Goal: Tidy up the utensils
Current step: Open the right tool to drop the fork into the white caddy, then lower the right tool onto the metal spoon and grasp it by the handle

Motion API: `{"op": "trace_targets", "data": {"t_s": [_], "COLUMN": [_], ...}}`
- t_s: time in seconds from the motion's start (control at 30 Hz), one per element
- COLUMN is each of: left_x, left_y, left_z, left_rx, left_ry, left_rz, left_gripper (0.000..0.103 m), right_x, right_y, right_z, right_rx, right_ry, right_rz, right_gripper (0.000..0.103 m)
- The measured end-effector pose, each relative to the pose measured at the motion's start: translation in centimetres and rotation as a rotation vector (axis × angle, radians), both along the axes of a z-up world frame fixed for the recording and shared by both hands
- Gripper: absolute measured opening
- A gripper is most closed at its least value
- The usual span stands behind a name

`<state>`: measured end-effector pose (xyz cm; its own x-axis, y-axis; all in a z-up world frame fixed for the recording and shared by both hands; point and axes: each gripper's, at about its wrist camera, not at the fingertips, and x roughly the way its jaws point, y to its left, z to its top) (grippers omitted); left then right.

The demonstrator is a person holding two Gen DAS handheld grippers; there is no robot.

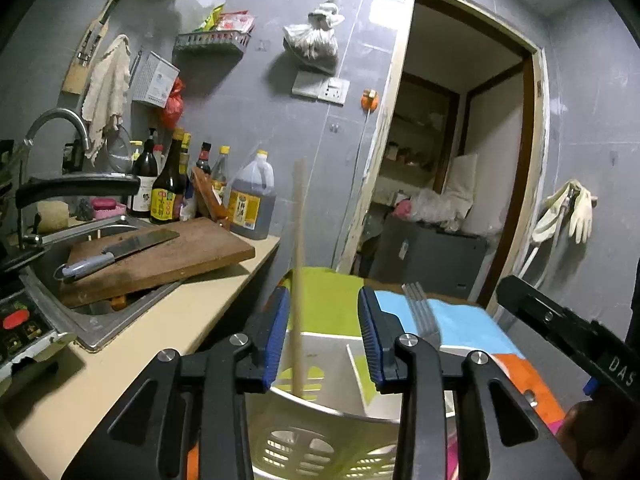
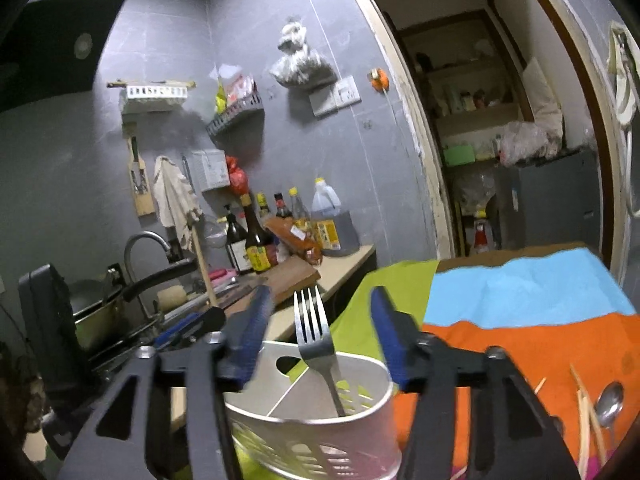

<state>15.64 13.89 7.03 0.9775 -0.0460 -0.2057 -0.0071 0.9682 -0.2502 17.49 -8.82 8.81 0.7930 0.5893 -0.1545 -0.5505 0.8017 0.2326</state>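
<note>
From the left wrist, the left gripper is seen with its jaws parted above the white utensil holder; a wooden chopstick stands between the pads without being pressed, its lower end already inside the holder's left compartment, so it is judged to have been let go there on purpose; the fork is glimpsed just past the right pad, tines up; the right gripper is seen at the right edge, its opening not readable from here.

From the right wrist, the right gripper is shown with jaws wide apart; the fork stands free between them, leaning in the holder's right compartment, kept apart from the chopstick by the divider; a spoon and further chopsticks are left lying on the striped cloth at the right, presumably awaiting sorting.
</note>
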Motion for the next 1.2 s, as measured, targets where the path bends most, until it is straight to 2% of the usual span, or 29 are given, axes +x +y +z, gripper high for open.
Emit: {"op": "trace_targets", "data": {"t_s": [0.03,0.07,0.1,0.17,0.27,0.4,0.47,0.6,0.87,1.2], "left_x": [-0.3,-0.7,-1.0,-1.6,-2.2,-3.3,-3.7,-4.4,-4.2,-1.3], "left_y": [-0.1,-0.3,-0.5,-0.8,-1.7,-3.6,-4.5,-6.9,-12.6,-19.3], "left_z": [0.3,0.7,1.0,1.5,2.3,3.0,3.3,3.4,2.2,-0.6], "left_rx": [0.002,0.002,-0.004,-0.022,-0.023,-0.001,0.002,0.021,0.099,0.249], "left_ry": [-0.003,-0.009,-0.015,-0.025,-0.033,-0.061,-0.069,-0.074,0.001,0.159], "left_rz": [0.004,0.007,0.006,0.000,-0.006,-0.017,-0.030,-0.078,-0.210,-0.305], "left_gripper": [0.033,0.039,0.049,0.063,0.075,0.091,0.096,0.098,0.099,0.099], "right_x": [-0.3,-0.6,-0.9,-1.7,-2.8,-4.2,-4.9,-5.8,-5.6,-3.0], "right_y": [-0.4,-0.8,-1.3,-2.6,-4.7,-7.3,-8.6,-11.0,-15.5,-19.4], "right_z": [0.2,0.4,0.6,1.1,1.6,2.1,2.1,2.0,0.6,-3.0], "right_rx": [-0.009,-0.011,-0.012,-0.026,-0.058,-0.123,-0.166,-0.225,-0.306,-0.414], "right_ry": [-0.019,-0.035,-0.049,-0.089,-0.137,-0.195,-0.219,-0.232,-0.156,0.040], "right_rz": [-0.015,-0.026,-0.040,-0.081,-0.154,-0.241,-0.284,-0.346,-0.402,-0.432], "right_gripper": [0.066,0.076,0.080,0.087,0.103,0.103,0.103,0.103,0.103,0.103]}}
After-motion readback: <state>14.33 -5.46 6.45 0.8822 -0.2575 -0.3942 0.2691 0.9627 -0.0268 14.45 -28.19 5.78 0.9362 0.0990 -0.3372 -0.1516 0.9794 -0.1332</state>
